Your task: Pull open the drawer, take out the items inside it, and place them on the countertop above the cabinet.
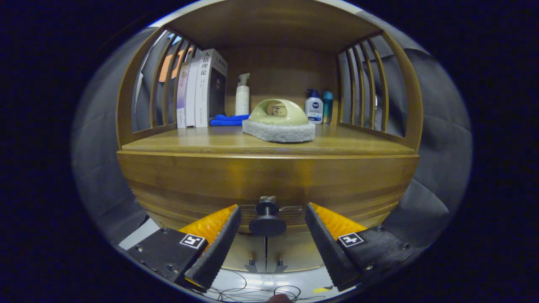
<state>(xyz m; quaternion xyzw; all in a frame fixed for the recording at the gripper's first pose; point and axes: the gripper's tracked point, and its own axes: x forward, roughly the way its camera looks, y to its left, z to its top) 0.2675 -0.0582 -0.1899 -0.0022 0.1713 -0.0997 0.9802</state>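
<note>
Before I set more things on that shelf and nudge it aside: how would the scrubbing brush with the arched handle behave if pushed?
The scrubbing brush sits flat on a broad white pad, so it probably slides rather than tips or rolls. Its hollow plastic handle suggests it is light. The fibrous pad may drag on the wooden countertop. The open gripper straddles the drawer knob below.

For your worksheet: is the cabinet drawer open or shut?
Shut: the drawer front sits flush under the countertop; the open gripper straddles its knob.

i see the wooden cabinet's countertop [210, 143] carrying upright books [201, 90], a folded blue cloth [227, 120], a white pump bottle [242, 99], a pale green-handled scrubbing sponge [278, 124] and two small bottles [320, 107].

my gripper [269, 223] stands spread, its fingers either side of the drawer's dark round knob [267, 216].
</note>
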